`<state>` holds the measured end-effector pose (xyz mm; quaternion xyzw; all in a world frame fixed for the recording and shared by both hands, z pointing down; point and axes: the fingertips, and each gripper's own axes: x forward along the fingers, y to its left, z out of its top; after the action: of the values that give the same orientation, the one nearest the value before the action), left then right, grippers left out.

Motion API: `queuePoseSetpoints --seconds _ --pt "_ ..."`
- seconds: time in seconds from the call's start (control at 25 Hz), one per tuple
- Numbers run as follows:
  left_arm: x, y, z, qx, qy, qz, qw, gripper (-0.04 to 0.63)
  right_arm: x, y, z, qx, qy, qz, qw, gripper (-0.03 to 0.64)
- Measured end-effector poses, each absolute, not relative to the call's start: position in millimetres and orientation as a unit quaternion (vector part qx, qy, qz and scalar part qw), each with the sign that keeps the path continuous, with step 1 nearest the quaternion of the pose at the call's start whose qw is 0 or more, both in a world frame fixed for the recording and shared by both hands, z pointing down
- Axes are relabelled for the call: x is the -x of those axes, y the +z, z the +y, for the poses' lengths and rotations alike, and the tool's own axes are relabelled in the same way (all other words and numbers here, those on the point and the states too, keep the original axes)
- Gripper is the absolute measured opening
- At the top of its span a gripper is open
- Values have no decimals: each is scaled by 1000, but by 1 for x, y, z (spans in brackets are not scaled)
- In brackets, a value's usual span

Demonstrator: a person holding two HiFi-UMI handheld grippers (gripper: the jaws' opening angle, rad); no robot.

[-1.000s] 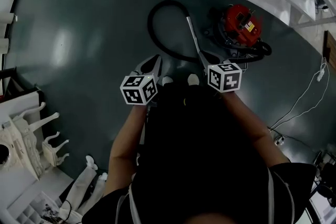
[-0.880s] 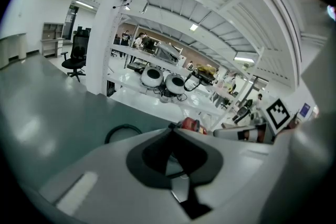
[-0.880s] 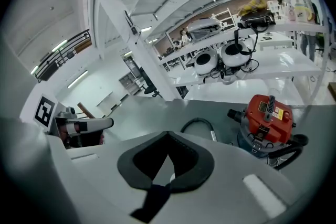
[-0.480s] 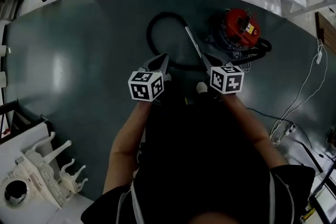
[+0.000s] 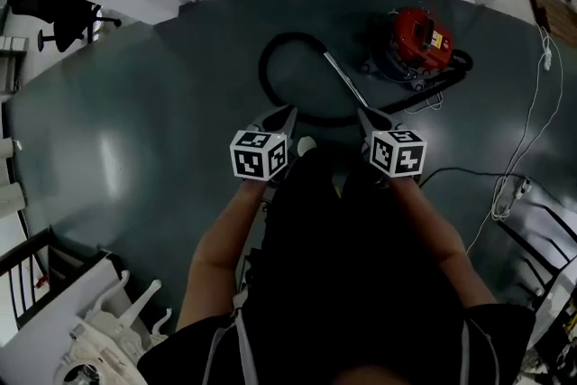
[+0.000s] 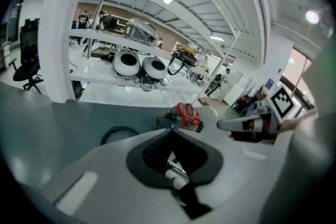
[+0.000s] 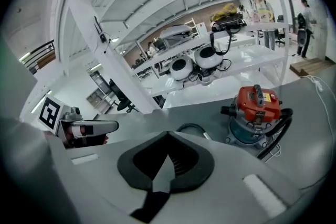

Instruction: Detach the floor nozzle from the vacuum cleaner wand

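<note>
Looking down, I have the left gripper at 9 o'clock of the wand's near end, its jaws pressed together on nothing. The black hose loops on the floor at 12 o'clock of it. The wand, a thin metal tube, lies slanted between the two grippers. Its near end runs under the right gripper, whose jaws are likewise pressed together and empty. The red vacuum cleaner sits at 1 o'clock. I cannot make out the floor nozzle; I judge it sits at the wand's hidden near end. The tube should be stiff, light and slick, so I would pinch it close to the joint and take the nozzle's neck with the other jaws.
</note>
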<state>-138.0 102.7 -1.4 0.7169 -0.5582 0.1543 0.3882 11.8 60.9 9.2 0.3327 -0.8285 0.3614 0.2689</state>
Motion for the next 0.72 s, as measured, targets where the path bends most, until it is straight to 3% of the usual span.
queuePoseSetpoints --seconds 0.72 --pt "69 52 77 -724 254 -505 397 8 -81 56 48 -363 402 -805 241 -8"
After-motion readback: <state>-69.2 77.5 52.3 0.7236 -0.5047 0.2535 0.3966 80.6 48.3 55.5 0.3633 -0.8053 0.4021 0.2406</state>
